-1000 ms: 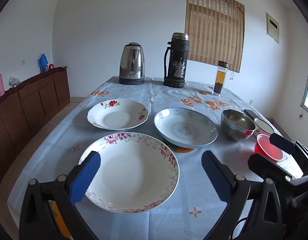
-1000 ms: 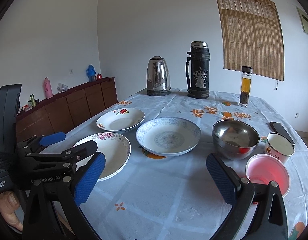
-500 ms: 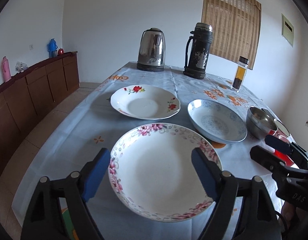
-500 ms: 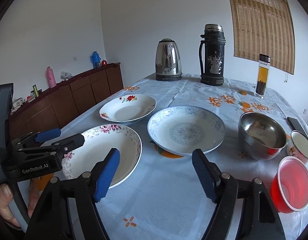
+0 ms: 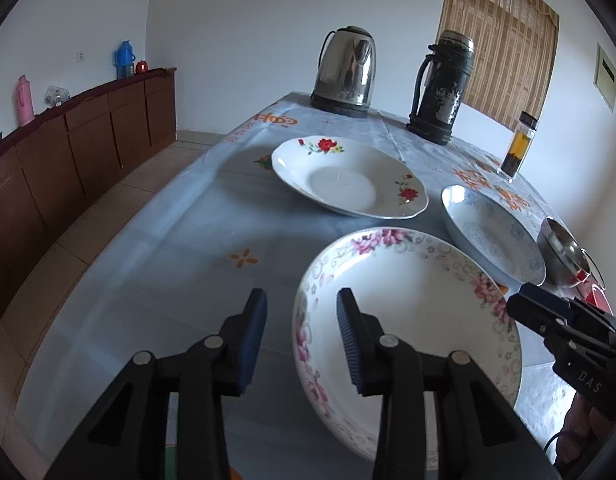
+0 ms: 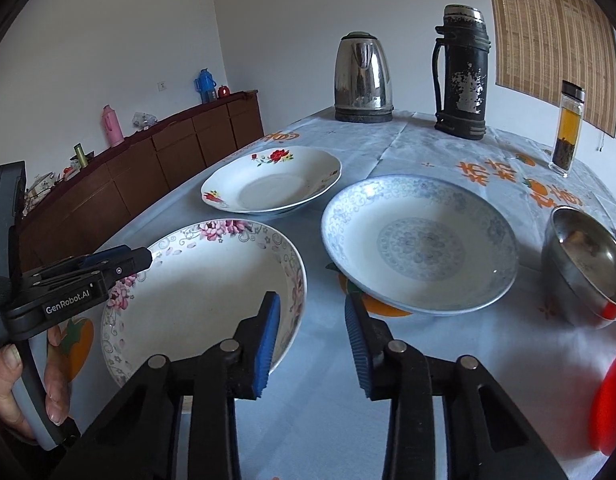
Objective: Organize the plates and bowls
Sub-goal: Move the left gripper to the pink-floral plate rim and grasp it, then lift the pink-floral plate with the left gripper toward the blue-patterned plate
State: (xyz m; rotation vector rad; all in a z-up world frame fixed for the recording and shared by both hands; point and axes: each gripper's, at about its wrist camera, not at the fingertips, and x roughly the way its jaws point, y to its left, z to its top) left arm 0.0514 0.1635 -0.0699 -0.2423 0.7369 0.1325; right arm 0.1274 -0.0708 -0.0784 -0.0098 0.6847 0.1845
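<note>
On the blue tablecloth [image 5: 156, 264], both grippers straddle the pink-flowered plate's [image 5: 411, 312] rim.
Left wrist view: the left gripper [image 5: 301, 312], jaws just narrowed, brackets the plate's left rim without visible contact; the plate lies flat. Right wrist view: the right gripper [image 6: 311, 320], likewise closing, brackets its right rim [image 6: 300, 280].

both wrist cameras look forward and down across the table, close over the pink-flowered plate [image 5: 407, 320] [image 6: 204, 292]: the left from its left rim, the right from its right rim. both views share that plate and the kettle [image 5: 345, 72] [image 6: 363, 78] beyond it.
</note>
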